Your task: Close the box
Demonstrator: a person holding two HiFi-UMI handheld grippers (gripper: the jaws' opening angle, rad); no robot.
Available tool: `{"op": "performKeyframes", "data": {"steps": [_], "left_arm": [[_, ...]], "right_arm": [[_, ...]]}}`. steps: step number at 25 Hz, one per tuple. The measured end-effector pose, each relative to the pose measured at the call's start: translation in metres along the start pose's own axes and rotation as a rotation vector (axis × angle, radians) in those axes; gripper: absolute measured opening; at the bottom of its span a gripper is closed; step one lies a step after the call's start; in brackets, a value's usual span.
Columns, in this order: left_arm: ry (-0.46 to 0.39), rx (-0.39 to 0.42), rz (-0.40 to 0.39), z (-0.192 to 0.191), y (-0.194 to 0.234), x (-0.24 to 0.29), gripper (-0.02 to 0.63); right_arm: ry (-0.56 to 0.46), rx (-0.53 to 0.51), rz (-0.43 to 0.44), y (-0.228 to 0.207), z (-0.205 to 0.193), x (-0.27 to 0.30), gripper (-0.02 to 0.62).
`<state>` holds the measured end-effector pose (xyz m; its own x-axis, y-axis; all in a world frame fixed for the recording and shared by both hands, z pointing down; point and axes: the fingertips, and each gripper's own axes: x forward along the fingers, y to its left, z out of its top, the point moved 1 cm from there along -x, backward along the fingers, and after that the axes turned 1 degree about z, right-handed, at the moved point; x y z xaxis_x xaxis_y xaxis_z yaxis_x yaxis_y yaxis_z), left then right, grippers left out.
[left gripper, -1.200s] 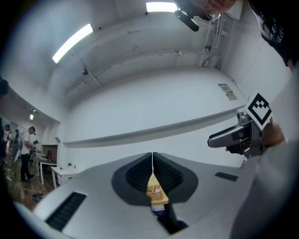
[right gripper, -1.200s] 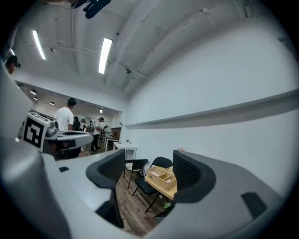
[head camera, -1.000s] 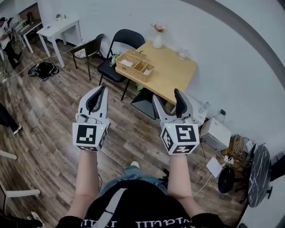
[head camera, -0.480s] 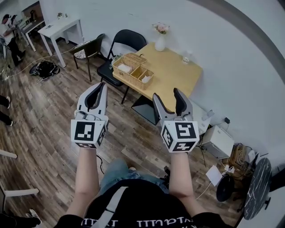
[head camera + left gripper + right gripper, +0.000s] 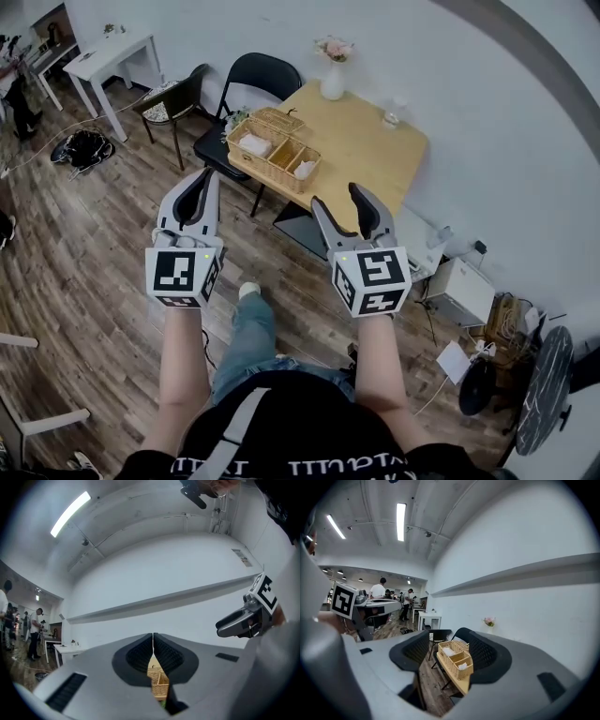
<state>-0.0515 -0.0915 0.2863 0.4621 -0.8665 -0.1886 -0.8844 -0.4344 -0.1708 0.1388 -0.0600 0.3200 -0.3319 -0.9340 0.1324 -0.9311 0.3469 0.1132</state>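
Left tool: held out ahead on a bare, outstretched left forearm, jaws pressed together with nothing between them. Right tool: held about level with the left one and apart from it, on a bare right forearm, jaws apart and closing, nothing between them. Both tools point forward, away from the body.

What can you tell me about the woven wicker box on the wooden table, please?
The light tan woven wicker box is rectangular and stands open, upright, at the edge of the pale wooden table near the black chair. Its woven lid is folded back on the far side. Dividers split it into three compartments; the two end ones hold white items, the middle looks empty. Only the table touches it.
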Motion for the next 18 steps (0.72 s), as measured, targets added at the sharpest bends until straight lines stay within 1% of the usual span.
{"op": "performKeyframes", "data": {"steps": [5, 12, 18], "left_arm": [[-0.004, 0.002, -0.031, -0.017, 0.024, 0.056, 0.014], [0.002, -0.003, -0.078, -0.041, 0.067, 0.138, 0.014], [0.007, -0.016, -0.113, -0.064, 0.108, 0.213, 0.014]], "right_arm": [[0.012, 0.010, -0.039, -0.023, 0.002, 0.052, 0.276], [0.027, 0.076, -0.091, -0.059, 0.007, 0.136, 0.278], [0.064, 0.122, -0.125, -0.088, 0.005, 0.216, 0.278]]}}
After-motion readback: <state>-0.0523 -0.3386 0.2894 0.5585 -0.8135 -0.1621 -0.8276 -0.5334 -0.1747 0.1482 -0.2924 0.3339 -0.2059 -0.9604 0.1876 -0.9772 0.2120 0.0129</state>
